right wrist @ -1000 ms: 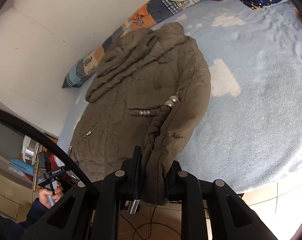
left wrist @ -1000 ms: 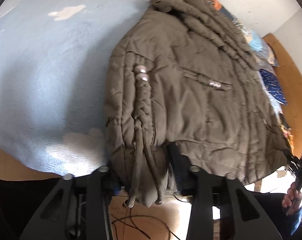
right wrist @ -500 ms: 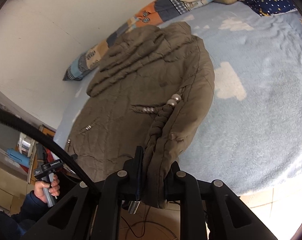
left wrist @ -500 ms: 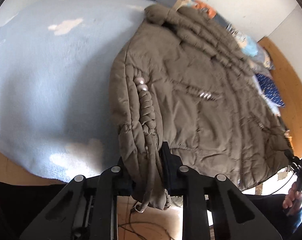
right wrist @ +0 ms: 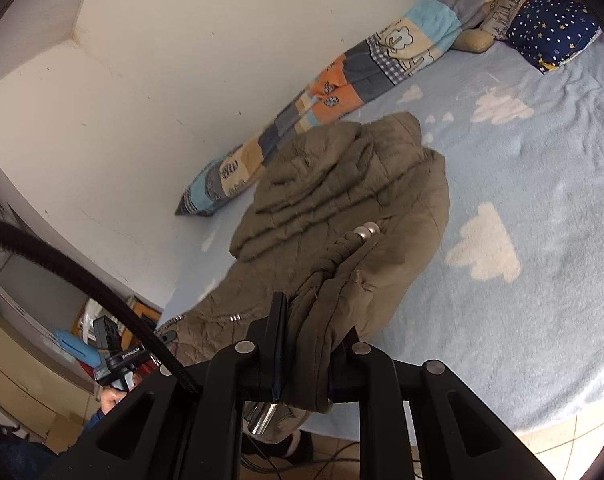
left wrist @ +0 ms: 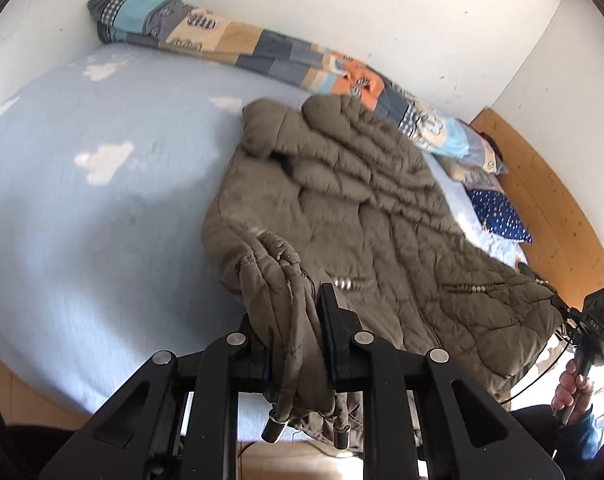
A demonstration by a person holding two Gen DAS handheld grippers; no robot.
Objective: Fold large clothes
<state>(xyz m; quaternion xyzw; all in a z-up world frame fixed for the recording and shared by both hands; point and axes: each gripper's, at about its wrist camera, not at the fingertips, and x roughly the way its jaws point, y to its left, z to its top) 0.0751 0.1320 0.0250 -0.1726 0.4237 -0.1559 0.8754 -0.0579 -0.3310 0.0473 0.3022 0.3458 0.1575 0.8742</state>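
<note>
Jacket hem clamped in both grippers

I hold the left gripper [left wrist: 297, 344] and right gripper [right wrist: 306, 356] clenched on the olive quilted jacket [left wrist: 362, 216], at the bed's [left wrist: 81, 216] near edge.

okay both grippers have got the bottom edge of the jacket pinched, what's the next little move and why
Probably carry the hem forward over the jacket toward its collar. The left gripper and right gripper are each shut on a bunch of hem at the near edge of the bed, while the rest of the jacket lies flat, so a fold in half looks ready.
</note>
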